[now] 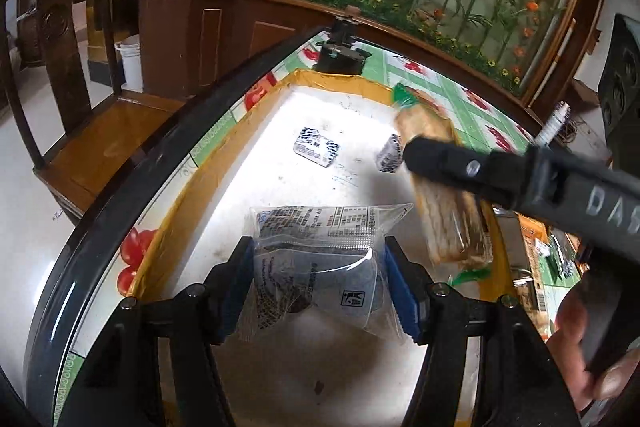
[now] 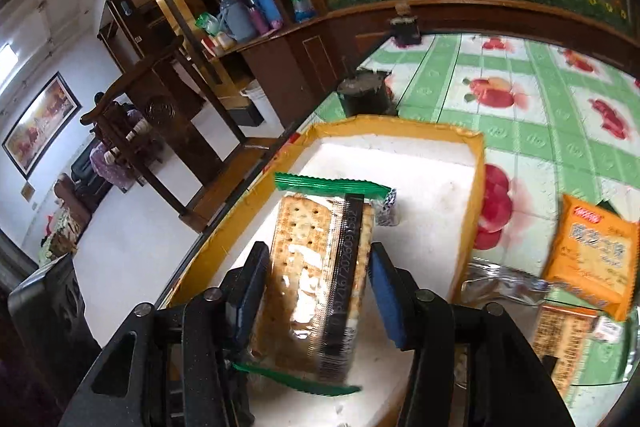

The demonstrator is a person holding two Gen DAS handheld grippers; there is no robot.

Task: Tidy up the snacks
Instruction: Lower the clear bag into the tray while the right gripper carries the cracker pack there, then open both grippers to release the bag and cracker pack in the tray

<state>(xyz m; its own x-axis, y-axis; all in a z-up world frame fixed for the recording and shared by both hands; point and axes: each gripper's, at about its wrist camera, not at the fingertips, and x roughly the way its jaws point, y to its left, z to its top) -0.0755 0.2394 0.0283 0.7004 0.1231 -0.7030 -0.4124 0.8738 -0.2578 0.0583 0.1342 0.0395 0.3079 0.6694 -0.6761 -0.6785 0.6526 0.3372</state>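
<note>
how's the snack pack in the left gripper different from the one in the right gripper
The clear pouch in the left gripper is see-through film with black print and dark contents; the cracker pack in the right gripper shows pale square crackers and has green crimped ends. The pouch looks loose and crumpled; the cracker pack is a long firm block. Both are gripped by their sides between blue pads, above the white tray.

The right gripper (image 2: 318, 281) clamps a clear-wrapped stack of square crackers with green crimped ends (image 2: 316, 283) above the white tray with a yellow taped rim (image 2: 476, 183). Right of that tray, an orange snack packet (image 2: 592, 259) lies on the green-checked, fruit-printed tablecloth (image 2: 532, 107). A dark round tin (image 2: 364, 93) stands just beyond the tray's far rim.
</note>
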